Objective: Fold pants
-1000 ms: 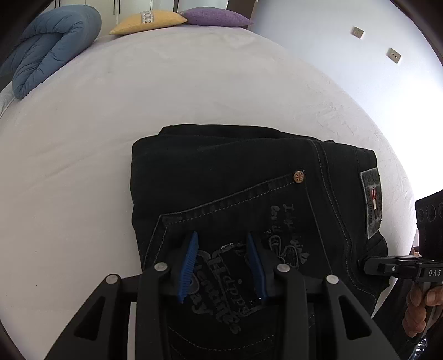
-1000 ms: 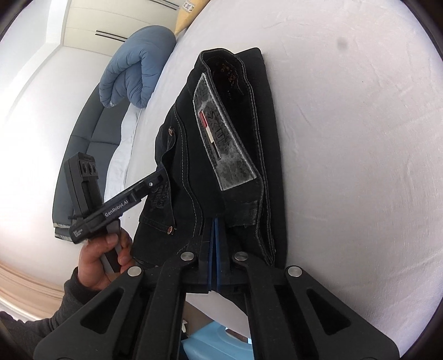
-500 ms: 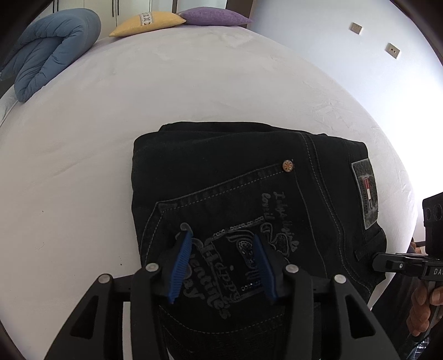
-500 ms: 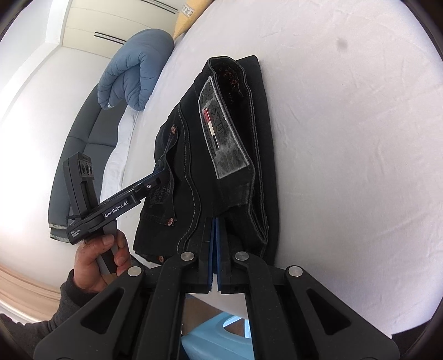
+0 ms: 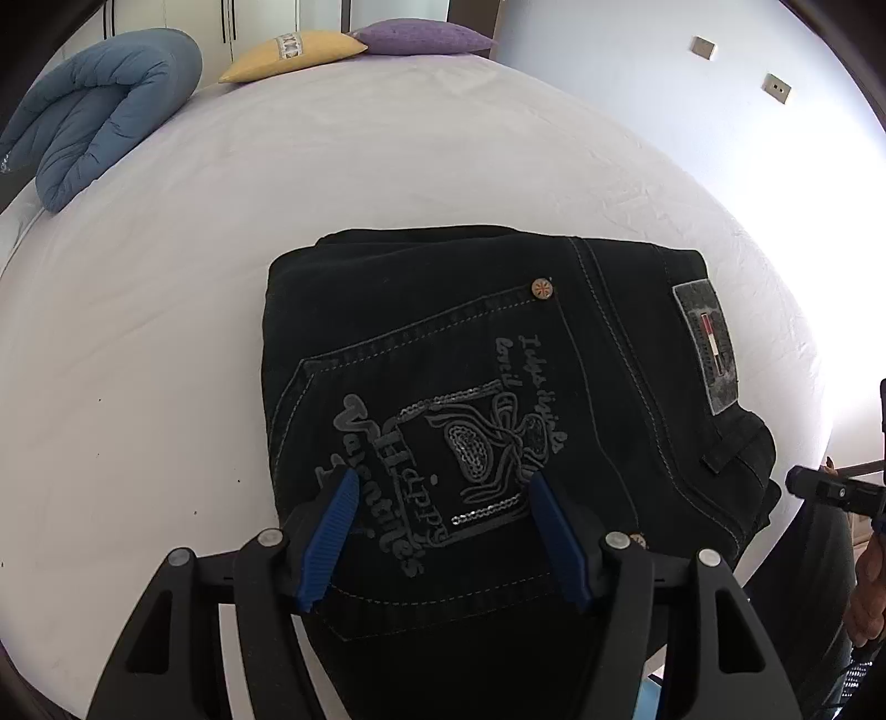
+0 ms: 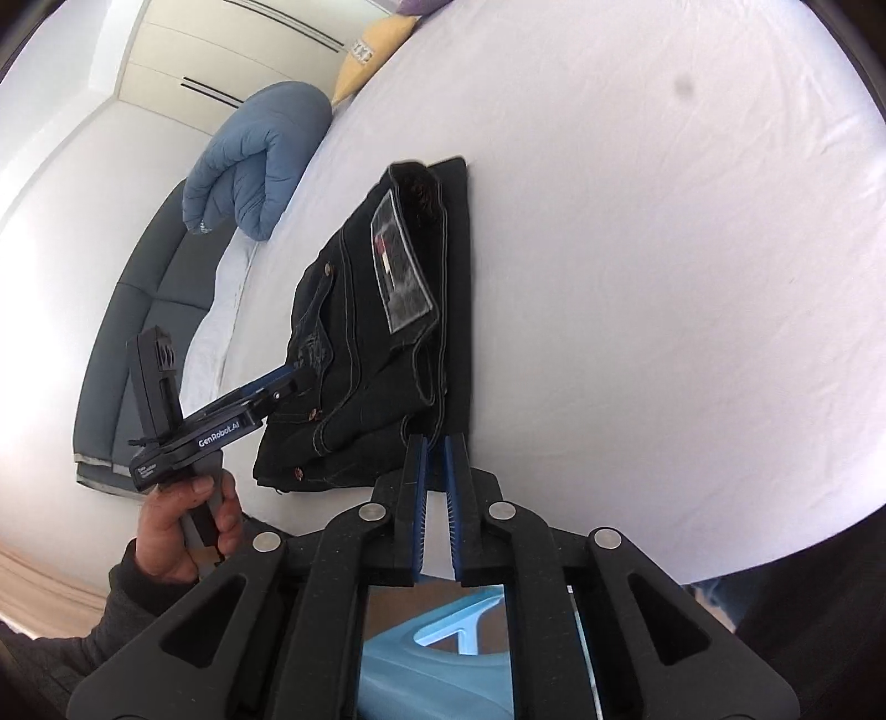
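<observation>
Both claws hover over the folded black pants [image 5: 470, 387], and neither pinches any cloth. Low in the left wrist view, the left gripper [image 5: 443, 526] has its blue pads [image 5: 329, 540] set wide and spreading further; they frame the printed back pocket, with only the flat top of the fabric showing between them, not squeezed. Low in the right wrist view, the right gripper [image 6: 434, 482] shows a narrow slit between its blue pads and is just beginning to part, with white sheet and the near edge of the pants seen through the gap, but nothing clamped there. The pants lie as a compact rectangle on the white bed sheet [image 5: 166, 277], close to the bed's near edge, with the pocket print facing up and a grey waistband patch [image 5: 706, 343] toward the right of the left view. In the right view the same bundle [image 6: 387, 332] runs up the centre-left of the frame, its stacked layers showing along the side. At the lower left of that view a hand [image 6: 177, 520] in a dark sleeve grips the handle of the left tool. A rolled blue duvet [image 5: 99, 105] sits at the upper left of the left view, with a yellow pillow [image 5: 293, 52] and a purple pillow [image 5: 421, 39] along the top. A light-blue plastic object [image 6: 432, 648] shows beneath the right tool, at the bottom of the frame.
</observation>
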Available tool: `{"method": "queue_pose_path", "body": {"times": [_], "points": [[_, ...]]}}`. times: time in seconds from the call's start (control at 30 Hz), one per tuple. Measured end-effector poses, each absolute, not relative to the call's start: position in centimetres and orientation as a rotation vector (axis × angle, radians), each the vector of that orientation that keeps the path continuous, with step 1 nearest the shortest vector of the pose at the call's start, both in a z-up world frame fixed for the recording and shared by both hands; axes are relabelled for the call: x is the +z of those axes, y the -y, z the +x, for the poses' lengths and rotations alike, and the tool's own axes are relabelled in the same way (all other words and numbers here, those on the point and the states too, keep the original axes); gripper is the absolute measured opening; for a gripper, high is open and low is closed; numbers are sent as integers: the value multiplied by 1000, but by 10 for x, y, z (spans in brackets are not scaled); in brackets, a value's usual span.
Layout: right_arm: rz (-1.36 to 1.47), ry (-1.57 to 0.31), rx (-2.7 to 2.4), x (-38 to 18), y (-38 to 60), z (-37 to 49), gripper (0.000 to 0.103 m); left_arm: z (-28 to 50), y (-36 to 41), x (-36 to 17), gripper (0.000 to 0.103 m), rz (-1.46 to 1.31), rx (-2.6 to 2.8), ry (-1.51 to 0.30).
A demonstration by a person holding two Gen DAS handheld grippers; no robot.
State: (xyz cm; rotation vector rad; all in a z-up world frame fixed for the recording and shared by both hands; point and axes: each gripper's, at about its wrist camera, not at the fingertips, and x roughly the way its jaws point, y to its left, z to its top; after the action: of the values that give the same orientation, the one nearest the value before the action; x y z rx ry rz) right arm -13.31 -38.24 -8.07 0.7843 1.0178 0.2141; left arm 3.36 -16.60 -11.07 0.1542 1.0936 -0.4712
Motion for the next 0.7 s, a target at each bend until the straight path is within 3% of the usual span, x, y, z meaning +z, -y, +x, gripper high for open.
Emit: {"method": "queue_pose_path", "body": {"times": [0.13,0.17,0.23,0.27,0.3,0.43,0.7], "points": [[731,-960,208,-59,386,-122,9,30,156,-103,68,107,-464,-1089],[726,-949,211,-56,386,-119,16,28,151,-100,72,86,-459,-1086],[736,-931,216,-52,386,-112,45,26,143,-97,80,45,-449,-1082],[750,-922,212,-50,386,-109,76,25,137,-95,82,19,-445,-1077],[766,-900,207,-48,387,-106,86,24,128,-92,82,-11,-441,-1070],[798,-919,231,-54,388,-88,86,27,97,-92,93,-94,-411,-1074],[831,-1019,259,-84,389,-43,84,55,82,-114,93,-141,-482,-1183]]}}
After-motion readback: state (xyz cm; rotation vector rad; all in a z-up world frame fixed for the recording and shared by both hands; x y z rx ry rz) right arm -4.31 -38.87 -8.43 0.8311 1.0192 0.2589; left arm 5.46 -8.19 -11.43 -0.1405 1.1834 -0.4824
